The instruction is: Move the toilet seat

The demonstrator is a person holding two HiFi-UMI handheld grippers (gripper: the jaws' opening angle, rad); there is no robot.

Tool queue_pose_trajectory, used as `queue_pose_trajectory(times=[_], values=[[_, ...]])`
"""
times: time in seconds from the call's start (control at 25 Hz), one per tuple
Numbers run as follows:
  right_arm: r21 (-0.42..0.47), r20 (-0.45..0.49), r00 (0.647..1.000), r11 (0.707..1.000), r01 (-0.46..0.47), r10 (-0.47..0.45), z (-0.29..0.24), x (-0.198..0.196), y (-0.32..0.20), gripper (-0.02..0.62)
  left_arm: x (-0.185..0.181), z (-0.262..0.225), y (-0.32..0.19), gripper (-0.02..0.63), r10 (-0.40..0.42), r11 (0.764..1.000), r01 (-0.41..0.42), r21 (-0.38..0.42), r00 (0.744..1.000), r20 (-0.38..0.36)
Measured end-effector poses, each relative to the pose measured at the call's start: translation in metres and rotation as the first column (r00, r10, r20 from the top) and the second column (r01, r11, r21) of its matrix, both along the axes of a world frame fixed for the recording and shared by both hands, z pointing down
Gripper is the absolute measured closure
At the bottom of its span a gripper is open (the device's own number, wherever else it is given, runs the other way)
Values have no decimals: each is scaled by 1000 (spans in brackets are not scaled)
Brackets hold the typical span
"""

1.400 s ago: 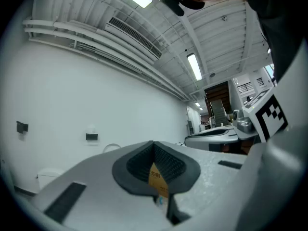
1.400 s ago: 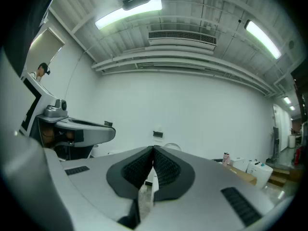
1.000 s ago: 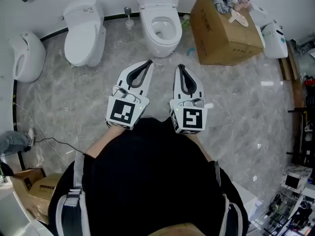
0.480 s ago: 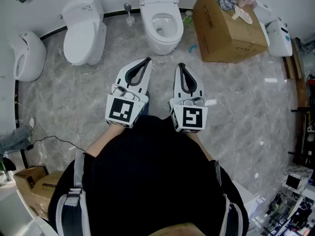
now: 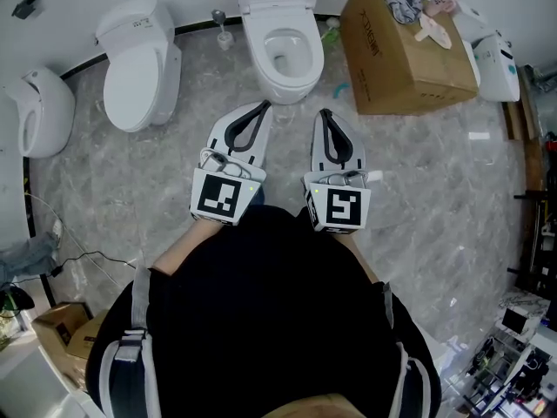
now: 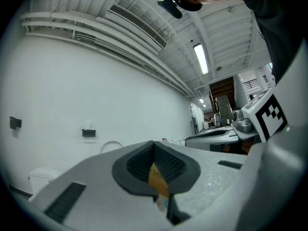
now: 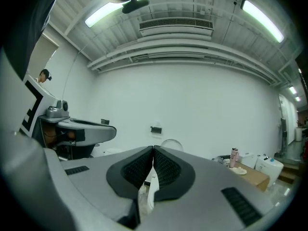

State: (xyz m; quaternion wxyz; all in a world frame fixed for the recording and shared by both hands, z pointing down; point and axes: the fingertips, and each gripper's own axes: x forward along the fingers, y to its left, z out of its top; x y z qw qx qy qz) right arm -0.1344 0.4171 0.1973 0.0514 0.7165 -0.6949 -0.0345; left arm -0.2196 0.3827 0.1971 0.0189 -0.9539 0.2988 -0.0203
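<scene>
1. Closed toilet (image 5: 137, 64) – stands against the wall at the left with its lid down, well apart from both grippers. It is not judged to be the one in hand.
2. Left gripper (image 5: 264, 108) – held level over the grey marbled floor (image 5: 130, 190) and pointing at the open toilet. Its jaws are pressed together and hold nothing.
3. Open toilet (image 5: 283, 46) – stands at top centre against the wall, with the bowl exposed. The toilet seat (image 5: 289, 80) reads as the white ring lying flat around the bowl, just ahead of both gripper tips and untouched. Whether a lid stands raised behind it cannot be told from above.
   - Handling, as a judgement: a rigid moulded ring, light to moderate in weight and glossy, so likely slippery under the pads.
   - It probably turns on a rear hinge, so it will swing rather than lift free.
   - The best hold is the front lip, farthest from the hinge, pinched top and underside.
   - The jaws must open first.
4. Right gripper (image 5: 324, 113) – parallel to the left one, level, with its jaws likewise shut and empty.
5. Cardboard box (image 5: 409, 46) – stands on the floor to the right of the toilet, with loose items on top, clear of the approach.
</scene>
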Motion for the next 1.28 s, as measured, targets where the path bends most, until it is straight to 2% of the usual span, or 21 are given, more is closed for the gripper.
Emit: queue_pose_trajectory(times=[0.28,0.56,0.88,1.28], values=[[1,8,1000,1000,-4,4,6,18,-62,572,18,1,-69,600,12,1000,-12,2,1000,-2],[-12,4,999,999,-51,51,5,34,-113,572,34,1,-124,599,49,999,-49,-3,999,0],[-4,-8,996,996,-85,84,10,44,-150,572,44,8,-166,599,94,995,-94,-19,996,-7],[-19,3,994,994,-109,109,15,53,-168,572,50,17,-188,600,106,994,-106,-37,994,2]])
